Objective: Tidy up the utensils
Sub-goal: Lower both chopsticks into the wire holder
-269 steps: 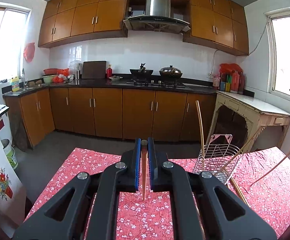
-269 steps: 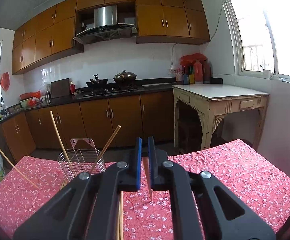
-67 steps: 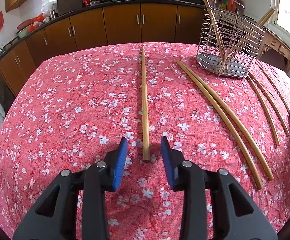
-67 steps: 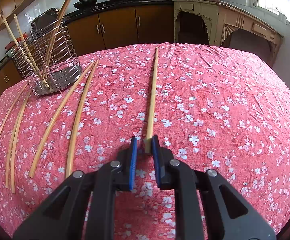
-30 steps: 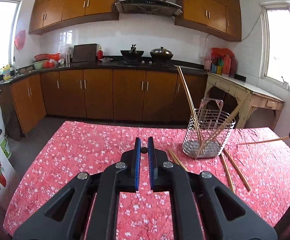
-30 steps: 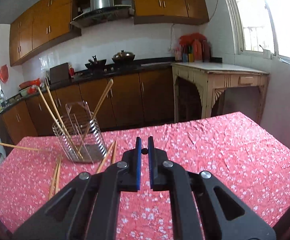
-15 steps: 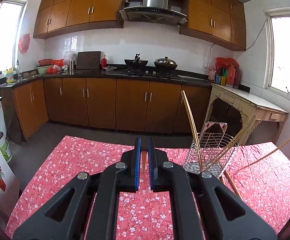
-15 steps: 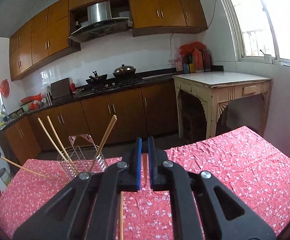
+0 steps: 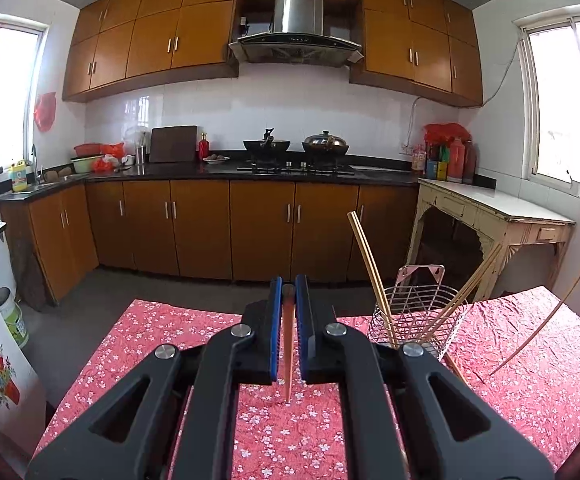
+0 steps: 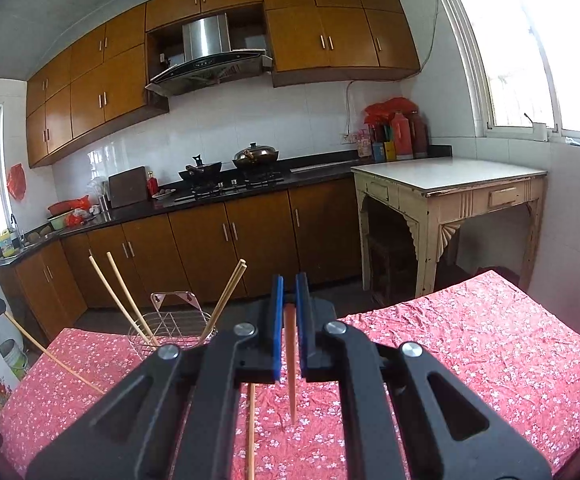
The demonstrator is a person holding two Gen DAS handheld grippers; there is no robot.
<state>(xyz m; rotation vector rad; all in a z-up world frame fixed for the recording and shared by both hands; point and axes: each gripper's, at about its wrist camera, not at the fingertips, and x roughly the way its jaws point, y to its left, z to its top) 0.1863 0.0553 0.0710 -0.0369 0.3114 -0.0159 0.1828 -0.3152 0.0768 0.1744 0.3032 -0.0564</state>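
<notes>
We have the left gripper pinching a chopstick near its thick end, so the thin tip hangs down over the red floral desk, clear of the cloth and ready to be lowered point first. The right gripper clamps a second chopstick the same way, tip down. The wire holder stands at about 2 o'clock from the left gripper and at about 10 o'clock from the right one, so it sits between our two hands. Several chopsticks already lean in it, splayed against the rim. At least one loose chopstick lies on the desk just left of the right gripper, so we judge the sorting partly done. Next, each stick needs carrying above the holder's rim, then dropping between the leaning ones
</notes>
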